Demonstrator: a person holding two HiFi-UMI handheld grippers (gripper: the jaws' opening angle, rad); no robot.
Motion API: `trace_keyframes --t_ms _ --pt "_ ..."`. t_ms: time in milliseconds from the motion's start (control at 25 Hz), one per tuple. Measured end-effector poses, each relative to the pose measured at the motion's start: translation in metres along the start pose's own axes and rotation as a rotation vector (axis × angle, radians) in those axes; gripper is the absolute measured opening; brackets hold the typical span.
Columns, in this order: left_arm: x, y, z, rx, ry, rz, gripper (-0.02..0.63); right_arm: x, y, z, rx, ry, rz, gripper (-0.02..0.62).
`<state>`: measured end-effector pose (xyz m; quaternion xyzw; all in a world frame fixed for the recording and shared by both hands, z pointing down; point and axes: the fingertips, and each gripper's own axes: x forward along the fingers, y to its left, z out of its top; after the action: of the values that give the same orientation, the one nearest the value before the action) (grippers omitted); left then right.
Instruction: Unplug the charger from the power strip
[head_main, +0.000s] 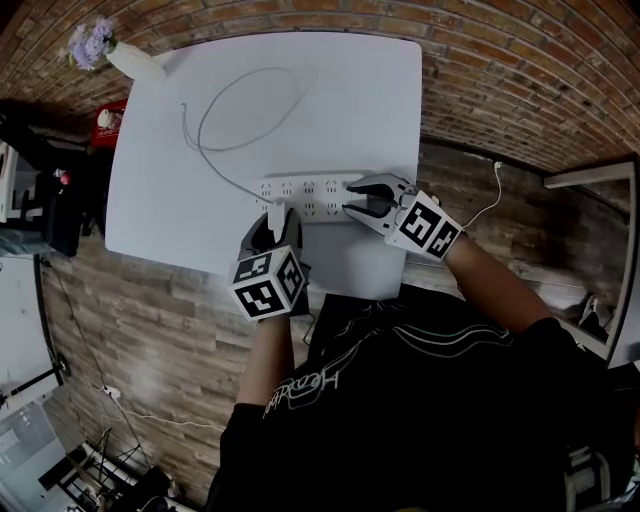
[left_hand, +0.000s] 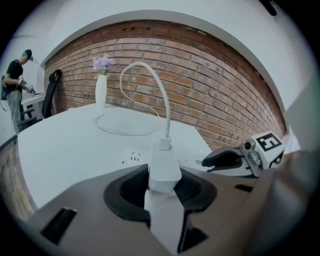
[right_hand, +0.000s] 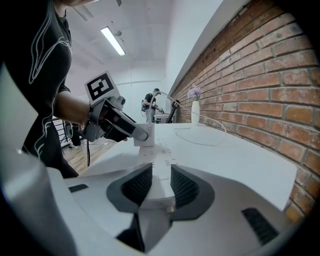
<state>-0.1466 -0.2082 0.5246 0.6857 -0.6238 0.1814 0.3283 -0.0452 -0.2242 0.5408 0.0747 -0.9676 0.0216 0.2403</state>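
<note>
The lower end of the white block charger (left_hand: 164, 172) was buried between the jaws of the left hand-held gripper (left_hand: 162, 195), so its pins could not be seen. The near end of the long white power strip (right_hand: 159, 156) was hidden between the right hand-held gripper's (right_hand: 161, 184) jaws. In the head view, the white worktop's (head_main: 170, 200) near edge was partly covered by the left hand-held gripper and the person's black shirt (head_main: 420, 400). A distant standing person (left_hand: 14, 85) was too small to make out.

My spot: studio-type lab. Brick wall (head_main: 520, 70), wood-plank floor (head_main: 130, 320), white table (head_main: 330, 100), ceiling strip light (right_hand: 113, 41), other person (left_hand: 14, 80) at bench (left_hand: 31, 102).
</note>
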Motion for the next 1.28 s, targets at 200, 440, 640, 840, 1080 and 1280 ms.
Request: trace_keyframes --t_ms 200,440,640,840,1080,1280 --pt "-0.0015 -0.0035 0.0028 0.155 -0.015 0.099 0.137 0.0001 -0.0003 0.0008 -0.008 -0.005 -0.009 0.097" --pt "-0.0013 -0.0055 0.0014 0.133 -0.011 0.083 0.137 -0.0003 0.0007 -0.0013 -0.006 -0.005 -0.005 0.097" --pt "-0.0007 -0.0006 0.0037 0.027 0.003 0.020 0.140 -0.0004 -0.0001 -0.0014 -0.001 -0.002 0.000 0.097" --pt "-0.0032 -0.0077 0.0078 0.208 -0.003 0.118 0.135 -0.0006 -0.0004 0.0004 -0.002 -0.008 -0.005 0.097" --pt "-0.0024 -0.0028 0.0067 0.068 0.007 0.062 0.137 -0.0014 0.0000 -0.0003 -0.003 -0.002 -0.003 0.097" --pt "-0.0024 -0.0005 0.0058 0.005 0.011 0.037 0.140 -0.0016 -0.0001 -0.0006 -0.002 -0.001 -0.002 0.097"
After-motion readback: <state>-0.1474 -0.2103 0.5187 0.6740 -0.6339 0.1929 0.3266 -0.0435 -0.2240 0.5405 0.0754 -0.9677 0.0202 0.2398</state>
